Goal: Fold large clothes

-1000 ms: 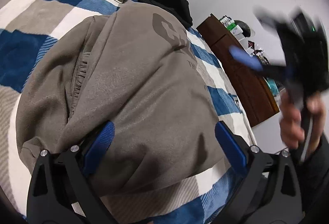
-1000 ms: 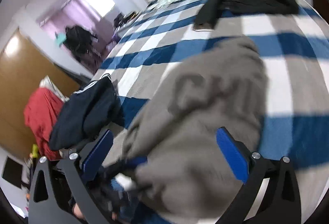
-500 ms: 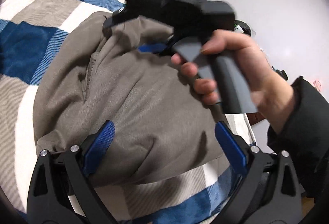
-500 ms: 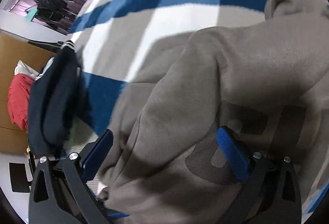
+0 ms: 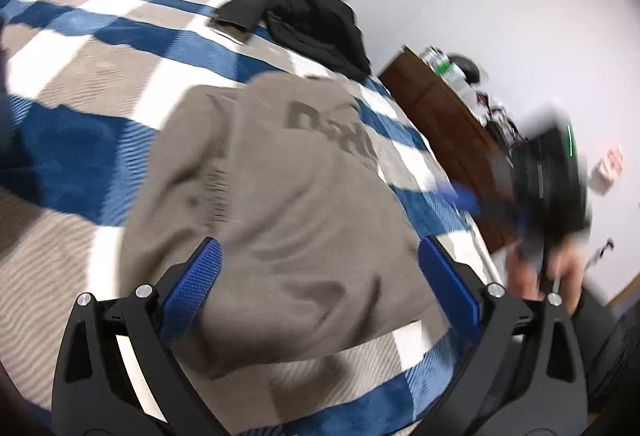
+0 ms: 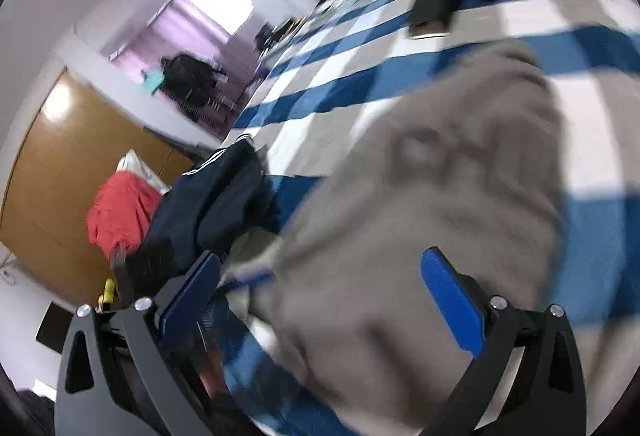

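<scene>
Your left gripper (image 5: 320, 280) has its jaws spread wide with nothing between them, hovering over the near edge of the grey-brown sweatshirt (image 5: 280, 204). Your right gripper (image 6: 322, 284) is likewise wide apart and empty, poised above the same sweatshirt (image 6: 432, 204) from the other side; in the left wrist view it shows as a blurred black shape (image 5: 472, 202) off the bed's right edge, with your hand (image 5: 548, 272) on its handle.

The sweatshirt lies bunched in a rounded, partly folded heap on the blue, white and grey checked bedspread (image 5: 80, 140), dark printed lettering facing up. Beyond it, toward the headboard, a black garment (image 5: 316, 28) is piled on the bedspread. At the bed's other side, a navy garment with white stripes (image 6: 216, 196) lies just beside the sweatshirt, and a red bundle (image 6: 120, 212) sits past it against a wooden door (image 6: 60, 164). A brown wooden dresser (image 5: 444, 128) stands along the wall.
</scene>
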{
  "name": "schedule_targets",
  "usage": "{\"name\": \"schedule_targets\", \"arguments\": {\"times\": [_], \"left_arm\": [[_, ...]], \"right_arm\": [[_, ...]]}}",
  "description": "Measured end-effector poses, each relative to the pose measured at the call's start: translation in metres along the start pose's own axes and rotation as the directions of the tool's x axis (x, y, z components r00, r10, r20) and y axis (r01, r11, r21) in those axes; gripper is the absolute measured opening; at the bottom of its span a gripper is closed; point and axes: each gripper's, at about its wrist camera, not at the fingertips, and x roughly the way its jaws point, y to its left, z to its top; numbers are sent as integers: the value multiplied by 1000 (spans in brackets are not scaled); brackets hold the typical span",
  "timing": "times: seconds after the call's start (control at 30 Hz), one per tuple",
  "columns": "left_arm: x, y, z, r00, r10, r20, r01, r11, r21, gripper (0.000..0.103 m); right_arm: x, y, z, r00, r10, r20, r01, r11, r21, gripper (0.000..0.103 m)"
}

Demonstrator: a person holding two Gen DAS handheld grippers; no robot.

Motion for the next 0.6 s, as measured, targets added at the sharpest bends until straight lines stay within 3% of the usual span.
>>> {"name": "schedule_targets", "arguments": {"times": [0.1,0.23,0.37,0.47,0.6], "left_arm": [[-13,25,0,998,68,13,-67,995,-71,96],[-20,65,-13,993,112,-35,-117,974,-196,96],[-8,89,-23,996,26,-82,-49,956,-290,96],[3,96,-24,994,5,-107,-39,949,-313,96],[26,99,-21,987,-106,-120,53,924,-379,96]], "right_arm": [[-15,-50,-57,1000,-23,-3,23,993,116,99],[-5,-83,-87,1000,13,-24,-8,981,196,99],[13,-86,-84,992,122,-32,-112,970,215,99],[25,-90,-81,994,103,-19,-96,970,221,99],[31,-101,-82,993,120,15,-119,951,284,99]]}}
